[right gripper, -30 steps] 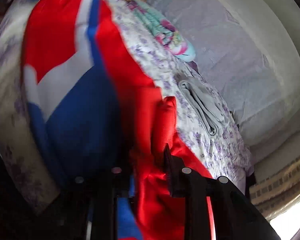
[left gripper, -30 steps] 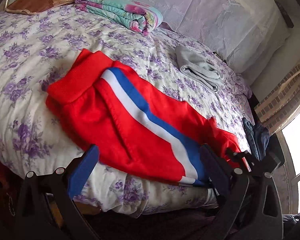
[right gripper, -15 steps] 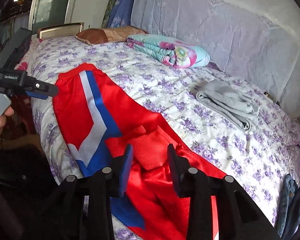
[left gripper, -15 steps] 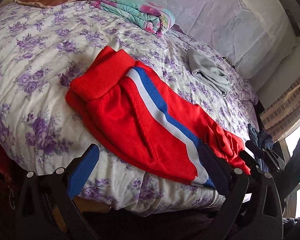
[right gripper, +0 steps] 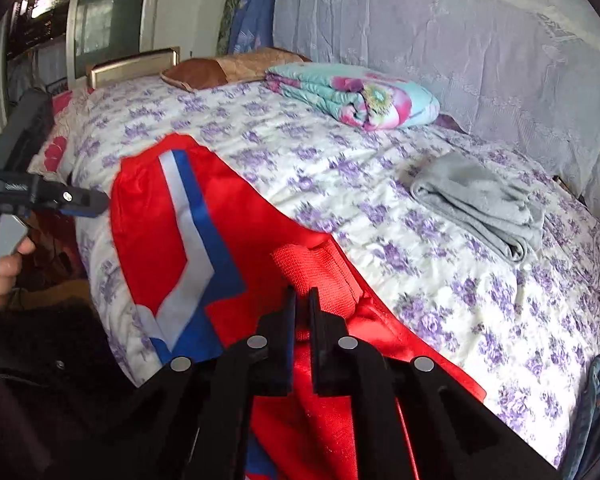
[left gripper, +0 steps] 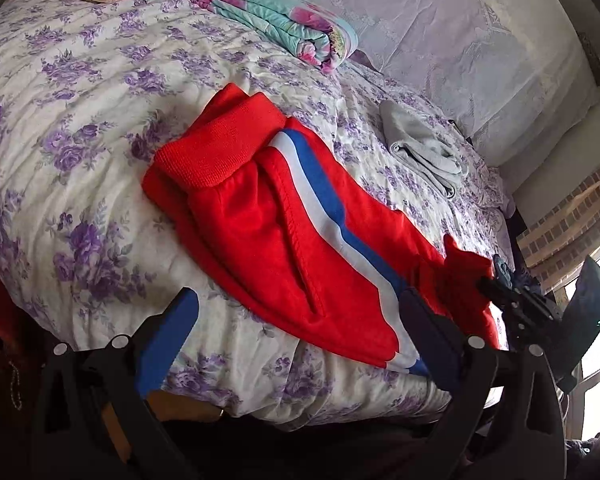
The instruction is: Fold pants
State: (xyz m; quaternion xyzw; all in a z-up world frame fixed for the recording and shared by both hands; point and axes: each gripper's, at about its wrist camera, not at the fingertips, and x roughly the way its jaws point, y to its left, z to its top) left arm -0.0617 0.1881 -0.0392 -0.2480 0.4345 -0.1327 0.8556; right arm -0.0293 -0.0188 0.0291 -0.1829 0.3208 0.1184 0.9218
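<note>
Pants: your red pants [left gripper: 284, 224] lie flat on the floral bedspread [left gripper: 80, 92], along the near edge of the bed.
Long axis: it runs from the ribbed waistband [left gripper: 216, 152] on your left down to the cuffs [right gripper: 312, 276] on your right.
Right gripper: your right gripper [right gripper: 302, 316] sits over the cuff end with its jaws drawn together; nothing looks caught between them.
Left gripper: your left gripper [left gripper: 296, 320] hovers with jaws spread wide, empty, above the mid-leg.
Nearer hand: the right is closest to the cuffs, so it probably makes the fold toward the waistband.
Surroundings: grey folded cloth [left gripper: 424, 152] and a floral quilt [left gripper: 276, 20] lie well apart.
</note>
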